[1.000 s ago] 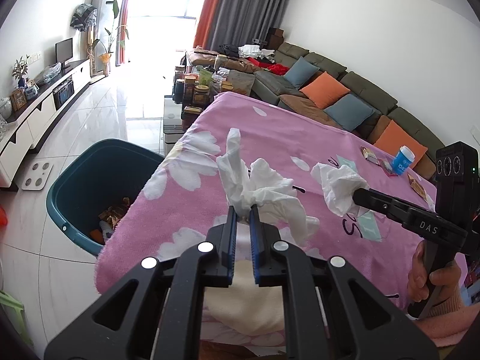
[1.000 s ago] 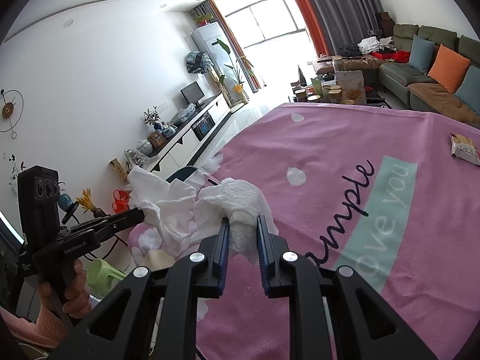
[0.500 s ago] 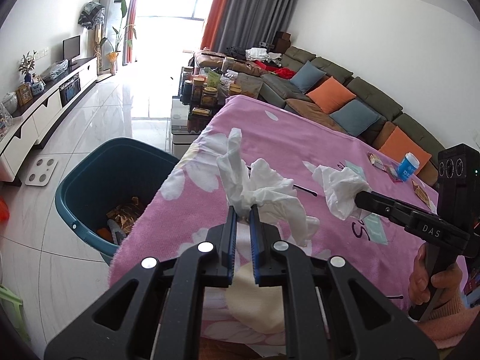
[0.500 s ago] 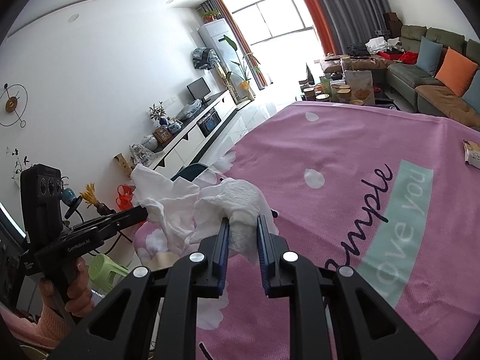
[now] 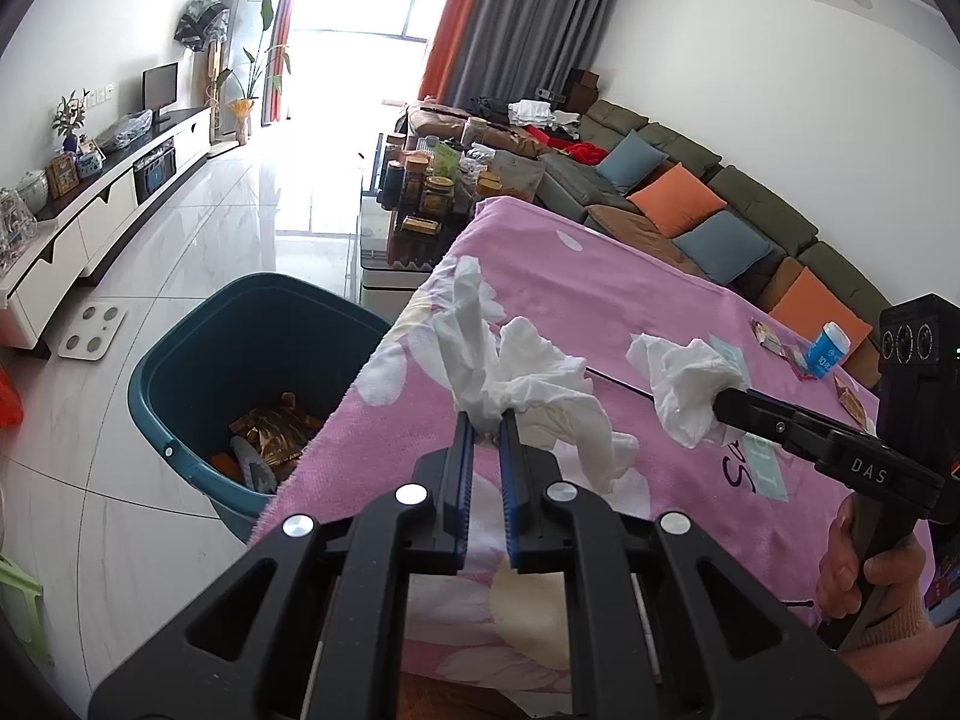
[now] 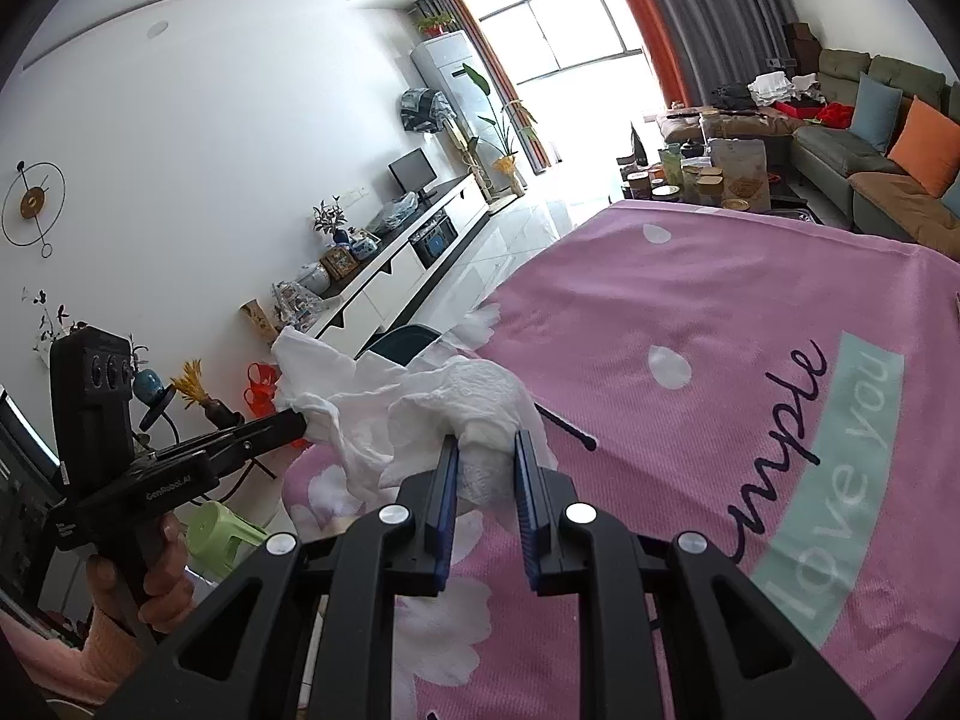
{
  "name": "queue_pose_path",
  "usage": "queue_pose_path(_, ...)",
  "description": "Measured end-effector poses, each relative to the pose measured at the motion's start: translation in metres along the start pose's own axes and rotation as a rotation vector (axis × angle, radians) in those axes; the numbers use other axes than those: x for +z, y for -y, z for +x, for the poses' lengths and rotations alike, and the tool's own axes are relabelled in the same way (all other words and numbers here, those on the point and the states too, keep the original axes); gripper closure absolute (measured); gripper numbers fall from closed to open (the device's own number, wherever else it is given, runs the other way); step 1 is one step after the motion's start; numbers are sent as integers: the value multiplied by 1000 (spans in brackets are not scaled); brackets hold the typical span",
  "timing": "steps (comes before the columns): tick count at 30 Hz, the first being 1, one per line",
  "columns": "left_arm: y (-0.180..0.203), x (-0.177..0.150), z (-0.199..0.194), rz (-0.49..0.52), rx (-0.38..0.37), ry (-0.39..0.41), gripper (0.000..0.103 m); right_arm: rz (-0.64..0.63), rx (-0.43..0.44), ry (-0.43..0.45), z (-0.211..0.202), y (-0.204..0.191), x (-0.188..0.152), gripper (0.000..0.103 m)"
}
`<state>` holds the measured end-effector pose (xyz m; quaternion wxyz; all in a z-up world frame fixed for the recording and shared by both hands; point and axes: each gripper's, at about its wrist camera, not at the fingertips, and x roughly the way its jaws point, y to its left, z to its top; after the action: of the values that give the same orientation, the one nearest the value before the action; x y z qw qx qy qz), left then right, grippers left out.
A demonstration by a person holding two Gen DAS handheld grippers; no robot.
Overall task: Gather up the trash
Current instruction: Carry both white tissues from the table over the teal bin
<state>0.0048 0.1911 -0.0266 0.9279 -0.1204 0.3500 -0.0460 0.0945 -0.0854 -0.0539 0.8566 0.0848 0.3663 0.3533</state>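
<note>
My left gripper point(image 5: 485, 420) is shut on a crumpled white tissue point(image 5: 510, 372) and holds it above the pink blanket point(image 5: 600, 300), near its left edge. My right gripper point(image 6: 485, 447) is shut on a second white tissue point(image 6: 474, 402); it also shows in the left wrist view point(image 5: 723, 405) with its tissue point(image 5: 684, 378). The left gripper and its tissue point(image 6: 312, 372) show at the left of the right wrist view. A teal bin point(image 5: 198, 354) with wrappers inside stands on the floor, left of the blanket's edge.
Snack wrappers point(image 5: 774, 339) and a small blue cup point(image 5: 828, 354) lie at the blanket's far right. A low table with jars point(image 5: 432, 186) stands beyond the blanket, a sofa point(image 5: 720, 204) to the right. A green stool point(image 6: 222, 534) and white TV cabinet point(image 5: 90, 222) stand at the left.
Both grippers have moved left with their tissues, toward the blanket's edge. The teal bin has come nearer and shows more of its inside.
</note>
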Motion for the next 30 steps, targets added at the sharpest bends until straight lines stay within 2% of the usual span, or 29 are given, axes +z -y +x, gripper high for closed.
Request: queue_pose_path(30,-45,10,-10,-71,88,38,94,-30,64,-67,42,-23,17,85)
